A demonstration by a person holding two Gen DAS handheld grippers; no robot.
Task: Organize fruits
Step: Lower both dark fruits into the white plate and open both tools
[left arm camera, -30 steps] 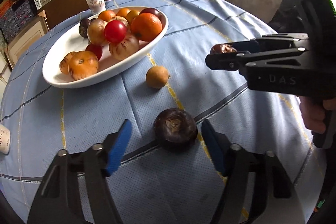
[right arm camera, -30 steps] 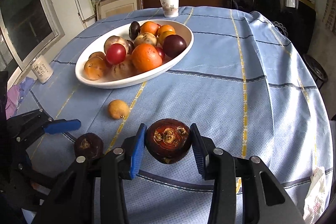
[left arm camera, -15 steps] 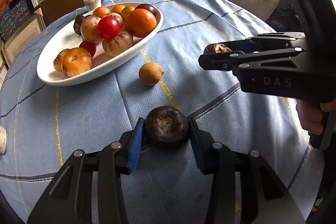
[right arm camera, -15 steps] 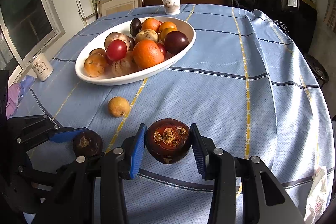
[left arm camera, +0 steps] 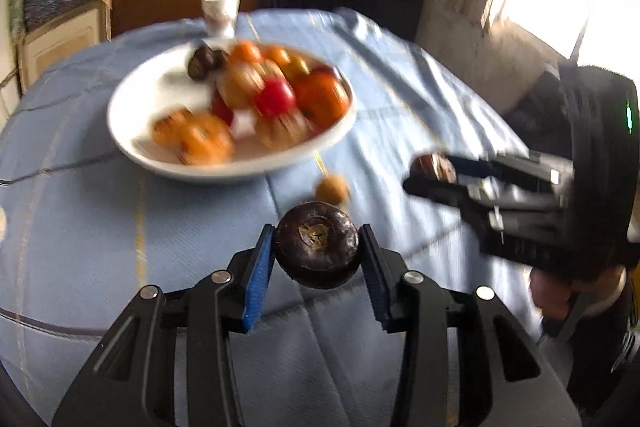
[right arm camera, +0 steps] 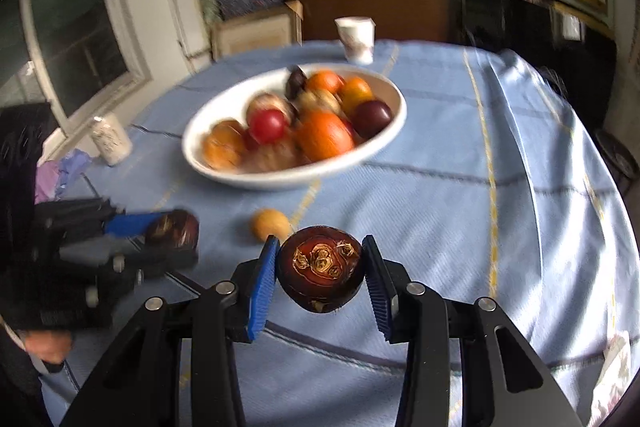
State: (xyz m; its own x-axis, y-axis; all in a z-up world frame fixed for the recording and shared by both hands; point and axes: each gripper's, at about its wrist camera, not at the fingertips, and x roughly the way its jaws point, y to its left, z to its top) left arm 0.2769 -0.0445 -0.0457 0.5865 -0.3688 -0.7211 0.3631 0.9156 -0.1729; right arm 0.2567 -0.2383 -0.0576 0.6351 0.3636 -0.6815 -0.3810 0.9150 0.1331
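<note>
1. Left gripper [left arm camera: 318,255]: clamped on a dark round fruit [left arm camera: 318,245], blue pads [left arm camera: 259,281] pressing both its sides, stem scar facing the camera.
2. That fruit sitting right between the fingertips, clear of the blue tablecloth [left arm camera: 100,247], off the surface as far as the left wrist view shows.
3. Right gripper [right arm camera: 320,273]: closed narrow on a reddish-brown fruit [right arm camera: 320,273] with dried golden bits on top, squeezed between its own blue pads [right arm camera: 262,287].
4. Same pair seen crosswise: from the left wrist view, the right gripper off to the right with a brownish fruit at its tip; from the right wrist view, the left gripper low at the left, dark fruit at its tip.
5. Small tan fruit [right arm camera: 270,223] loose on the cloth, just beyond both sets of fingertips, between them and the white oval bowl [right arm camera: 224,171].
6. Bowl farther back, heaped with orange, red and dark fruits, blurred in both views.
7. White paper cup [right arm camera: 356,39] behind the bowl at the far table edge; a white patterned cup [right arm camera: 110,143] near the left edge in the right wrist view.
8. A hand [left arm camera: 556,291] visible under the right gripper's handle, at the frame's right side.
</note>
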